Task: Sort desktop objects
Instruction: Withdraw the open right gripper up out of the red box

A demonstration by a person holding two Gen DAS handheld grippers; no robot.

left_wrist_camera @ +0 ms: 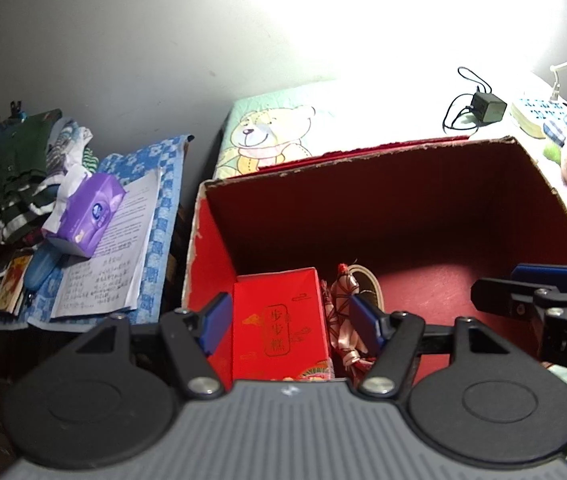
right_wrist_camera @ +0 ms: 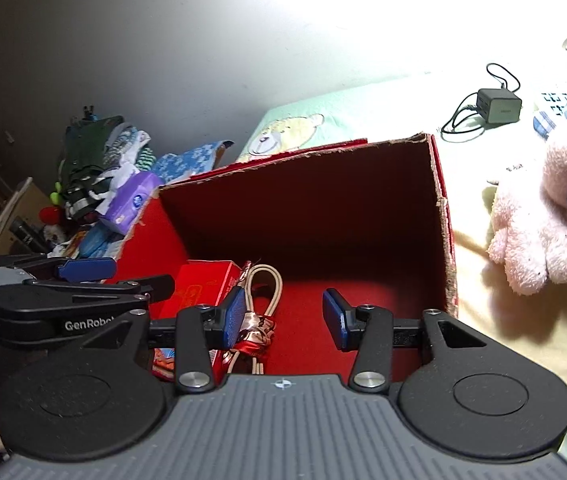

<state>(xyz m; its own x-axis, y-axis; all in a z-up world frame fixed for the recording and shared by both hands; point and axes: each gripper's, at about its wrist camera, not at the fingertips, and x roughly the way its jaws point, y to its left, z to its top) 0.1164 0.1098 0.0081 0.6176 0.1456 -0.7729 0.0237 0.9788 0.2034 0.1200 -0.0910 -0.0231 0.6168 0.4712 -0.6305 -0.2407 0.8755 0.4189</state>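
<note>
Clutter first, far left: a purple tissue pack [left_wrist_camera: 91, 216] lies on handwritten papers [left_wrist_camera: 111, 264] over a blue patterned cloth [left_wrist_camera: 163, 184], w/ a heap of clothes [left_wrist_camera: 23, 172] behind, all outside the big red cardboard box [left_wrist_camera: 211, 216]. Inside the box, at its left near corner, sit a small red gift box [left_wrist_camera: 279, 320], a crumpled pink wrapper [left_wrist_camera: 343, 312] and a looped beige cable [right_wrist_camera: 271, 288], so some sorting looks done. Our left gripper [left_wrist_camera: 287, 324] hangs over the gift box, jaws spread wide, holding nothing; our right gripper [right_wrist_camera: 283, 316] is likewise released and empty above the box floor. We judge we're btwn drop-off and next pick. Right of the box wait a black charger [right_wrist_camera: 499, 106] and a pink plush toy [right_wrist_camera: 535, 236]; next move prob. calls for lifting clear of the box walls and reaching one.
</note>
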